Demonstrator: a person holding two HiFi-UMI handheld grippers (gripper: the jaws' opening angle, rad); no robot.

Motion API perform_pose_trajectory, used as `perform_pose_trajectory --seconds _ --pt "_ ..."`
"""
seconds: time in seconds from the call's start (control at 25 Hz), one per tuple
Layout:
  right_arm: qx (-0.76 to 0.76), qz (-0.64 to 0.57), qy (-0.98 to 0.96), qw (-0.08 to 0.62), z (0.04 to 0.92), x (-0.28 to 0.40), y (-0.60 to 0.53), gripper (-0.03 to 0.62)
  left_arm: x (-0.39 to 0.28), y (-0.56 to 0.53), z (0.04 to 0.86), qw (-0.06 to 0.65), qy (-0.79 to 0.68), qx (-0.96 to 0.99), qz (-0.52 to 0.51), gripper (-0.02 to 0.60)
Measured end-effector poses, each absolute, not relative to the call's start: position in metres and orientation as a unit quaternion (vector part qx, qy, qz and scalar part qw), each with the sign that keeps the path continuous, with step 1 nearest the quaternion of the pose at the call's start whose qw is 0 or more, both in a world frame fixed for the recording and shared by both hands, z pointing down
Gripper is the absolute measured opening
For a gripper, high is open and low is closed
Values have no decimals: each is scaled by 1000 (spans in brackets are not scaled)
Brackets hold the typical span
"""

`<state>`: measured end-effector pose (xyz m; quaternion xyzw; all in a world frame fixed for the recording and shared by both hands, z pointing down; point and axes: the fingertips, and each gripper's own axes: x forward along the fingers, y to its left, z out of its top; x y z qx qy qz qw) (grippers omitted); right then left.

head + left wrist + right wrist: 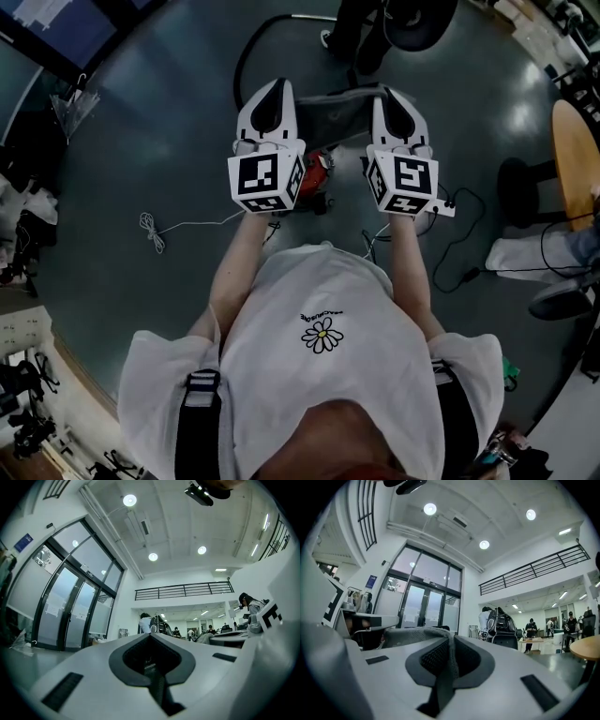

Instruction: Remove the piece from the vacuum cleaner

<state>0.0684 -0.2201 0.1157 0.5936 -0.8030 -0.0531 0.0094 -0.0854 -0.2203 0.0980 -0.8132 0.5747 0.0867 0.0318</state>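
In the head view the vacuum cleaner [334, 122] lies on the floor below and between my two grippers. It has a grey body, a red part [320, 173] and a black hose [246, 58] curving away at the top. The left gripper [273, 90] and right gripper [388, 94] are held out side by side above it, touching nothing. In the left gripper view the left gripper [150, 638] is shut and empty and faces the room. In the right gripper view the right gripper [450, 641] is likewise shut with nothing in it. Which piece of the vacuum comes off is hidden.
A white cable [155, 231] lies on the floor at left and black cables [461, 246] at right. A round wooden table [574, 150], a stool base [525, 187] and a seated person's legs [539, 255] are at right. Someone stands at the top [361, 37].
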Motion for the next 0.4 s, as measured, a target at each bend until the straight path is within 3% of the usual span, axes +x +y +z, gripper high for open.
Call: perform_pose_trajectory --seconds 0.4 --pt "599 -45 -800 10 122 74 -224 32 -80 -225 99 29 568 -818 87 5"
